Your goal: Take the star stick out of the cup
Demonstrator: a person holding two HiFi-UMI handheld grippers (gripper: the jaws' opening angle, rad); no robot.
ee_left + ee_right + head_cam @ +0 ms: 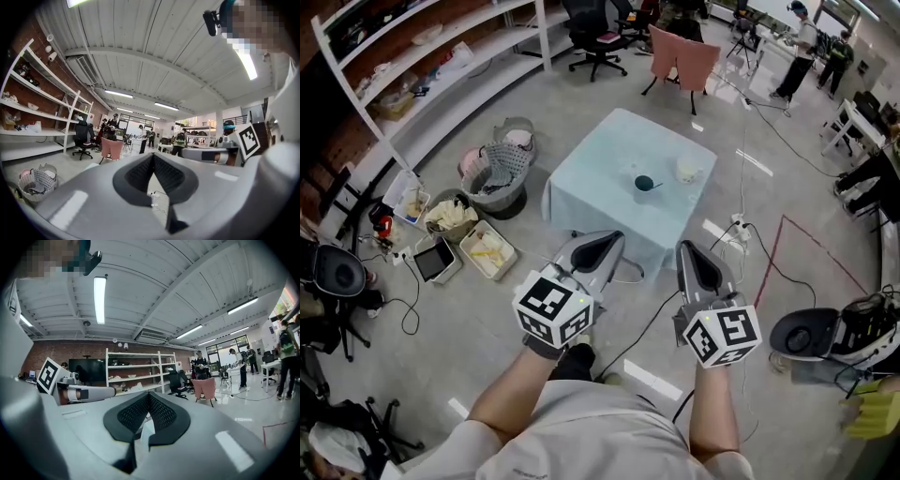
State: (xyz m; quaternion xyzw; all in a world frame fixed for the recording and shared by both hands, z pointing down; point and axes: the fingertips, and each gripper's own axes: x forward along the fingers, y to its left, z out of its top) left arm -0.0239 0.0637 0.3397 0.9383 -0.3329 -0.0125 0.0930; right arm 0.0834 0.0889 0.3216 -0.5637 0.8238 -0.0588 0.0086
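Note:
A dark teal cup (643, 184) stands on a small table under a pale blue cloth (600, 159), with a thin stick (656, 186) leaning out of it to the right. Its star end is too small to make out. Both grippers are held level near the person's body, short of the table's near edge and well apart from the cup. My left gripper (616, 235) is shut with nothing in it, its pads meeting at the tip (153, 154). The right gripper (685, 247) is likewise shut and empty (149, 393). Neither gripper view shows the cup.
A white cup (687, 170) sits on the cloth right of the teal one. Baskets (499, 169) and bins (487, 248) crowd the floor left of the table. Cables (741, 225) and a red tape line (773, 246) run on the right. A pink chair (684, 58) stands behind.

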